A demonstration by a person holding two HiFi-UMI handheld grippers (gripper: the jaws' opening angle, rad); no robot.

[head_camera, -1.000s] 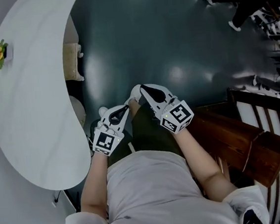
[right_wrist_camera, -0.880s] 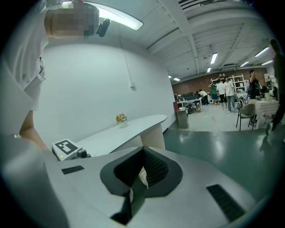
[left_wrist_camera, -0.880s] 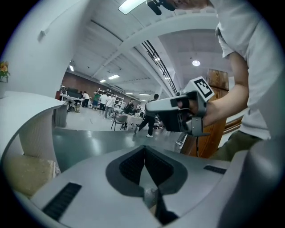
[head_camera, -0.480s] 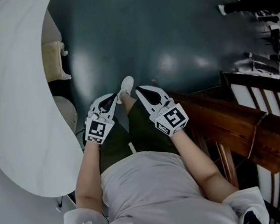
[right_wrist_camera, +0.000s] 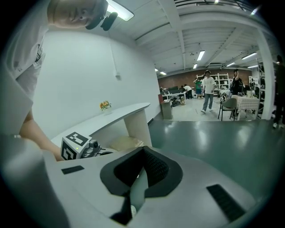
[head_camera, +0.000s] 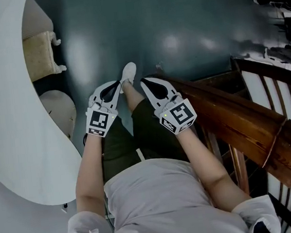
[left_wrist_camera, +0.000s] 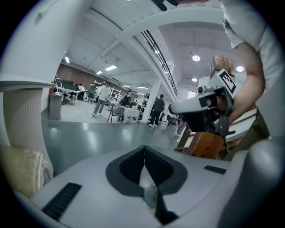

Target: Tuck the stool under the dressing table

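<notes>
A cream fuzzy stool [head_camera: 39,56] stands by the edge of the white curved dressing table [head_camera: 5,112], partly under its top; it also shows in the left gripper view [left_wrist_camera: 20,167] and the right gripper view [right_wrist_camera: 124,143]. My left gripper [head_camera: 115,86] hangs shut and empty over the person's left leg, to the right of the stool and apart from it. My right gripper [head_camera: 145,83] is beside it, also shut with nothing held. The pads meet in both gripper views, left gripper [left_wrist_camera: 144,150] and right gripper [right_wrist_camera: 143,150].
A dark wooden chair or bench [head_camera: 239,121] stands close on the right, with slatted white furniture behind it. A round white object [head_camera: 58,109] sits under the table edge. A white shoe [head_camera: 128,73] points onto the dark green floor [head_camera: 177,27]. People and desks are far off.
Both grippers have sunk lower and stayed shut. The head view has swung: the table slid left, the stool shows more fully, and the wooden furniture came closer on the right.
</notes>
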